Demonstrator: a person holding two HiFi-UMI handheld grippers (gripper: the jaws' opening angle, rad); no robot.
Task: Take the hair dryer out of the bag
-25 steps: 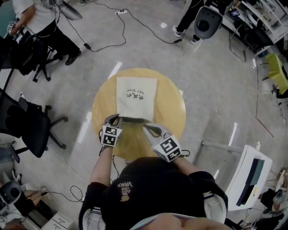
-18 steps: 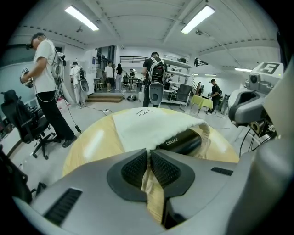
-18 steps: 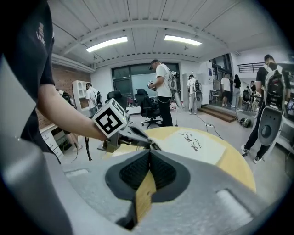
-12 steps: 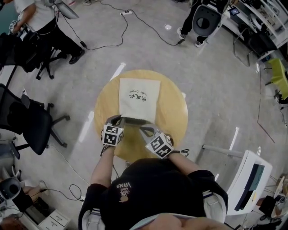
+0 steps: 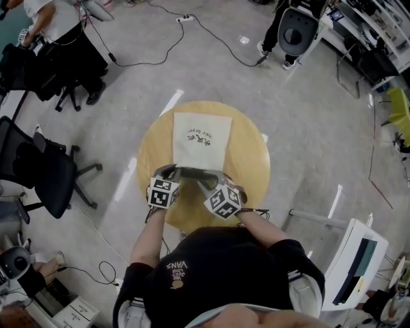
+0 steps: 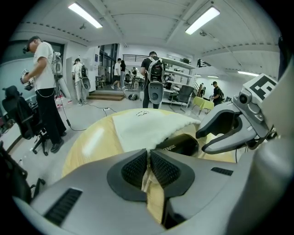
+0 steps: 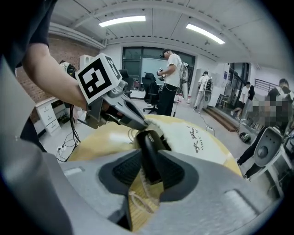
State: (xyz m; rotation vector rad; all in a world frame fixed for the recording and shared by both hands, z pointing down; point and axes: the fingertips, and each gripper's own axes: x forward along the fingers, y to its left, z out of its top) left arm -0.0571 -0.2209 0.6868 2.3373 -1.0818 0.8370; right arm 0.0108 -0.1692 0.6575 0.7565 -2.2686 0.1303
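Where the grey floor (image 5: 320, 122) spreads to the left, a person in a white shirt (image 5: 50, 16) stands near a black office chair (image 5: 38, 170), both well apart from the round wooden table (image 5: 250, 160). A cream bag (image 5: 202, 138) lies flat on the table, print upward. The left gripper (image 6: 149, 169) has its jaws almost together on the bag's near edge, with cloth pinched between the pads. Just right of it the hair dryer (image 7: 149, 147) pokes from the bag's mouth. Its black handle sits between the jaws of the right gripper (image 7: 148, 170), which are opening. Farther right a white unit (image 5: 349, 243) stands on the floor.
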